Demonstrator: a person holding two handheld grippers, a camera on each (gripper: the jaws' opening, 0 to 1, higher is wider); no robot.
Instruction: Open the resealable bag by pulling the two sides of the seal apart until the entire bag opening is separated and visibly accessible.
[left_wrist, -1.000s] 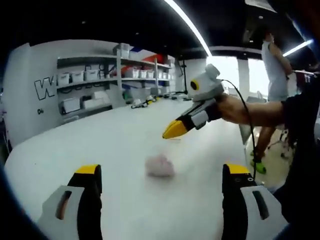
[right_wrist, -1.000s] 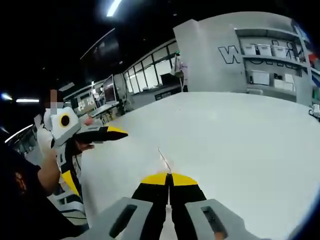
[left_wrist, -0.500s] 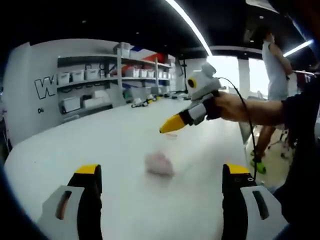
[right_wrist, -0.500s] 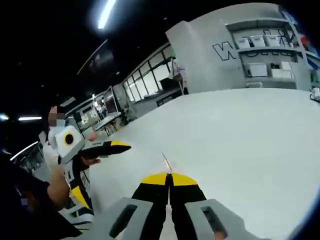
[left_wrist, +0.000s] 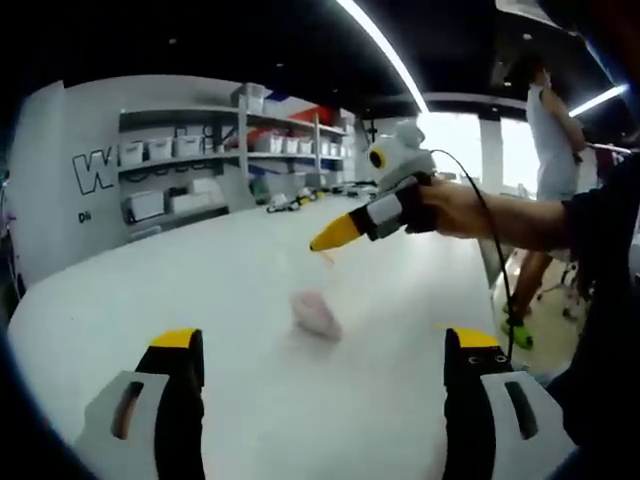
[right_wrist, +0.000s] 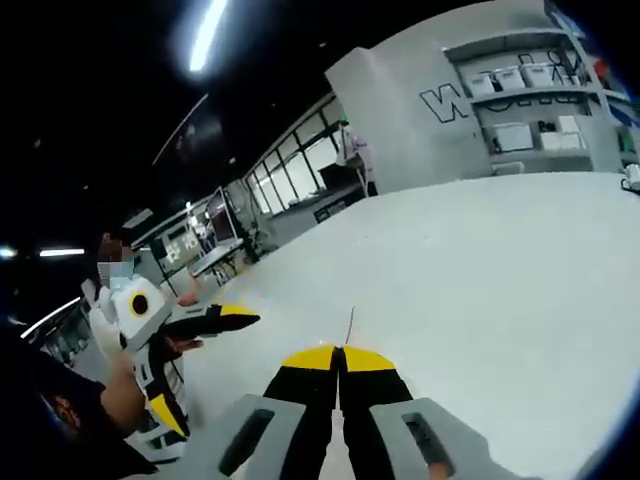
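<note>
bag (left_wrist: 315, 312) lies blurred on the white table (left_wrist: 230, 290), axis unclear; left gripper (left_wrist: 325, 352) jaws wide apart, empty; right gripper (right_wrist: 338, 355) jaws pressed together on a thin sliver, identity unclear.

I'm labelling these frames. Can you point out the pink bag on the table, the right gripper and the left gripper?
pink bag (left_wrist: 314, 311): left gripper view, its middle.
right gripper (left_wrist: 317, 245): left gripper view, yellow tips.
left gripper (right_wrist: 252, 318): right gripper view, yellow tips.
</note>
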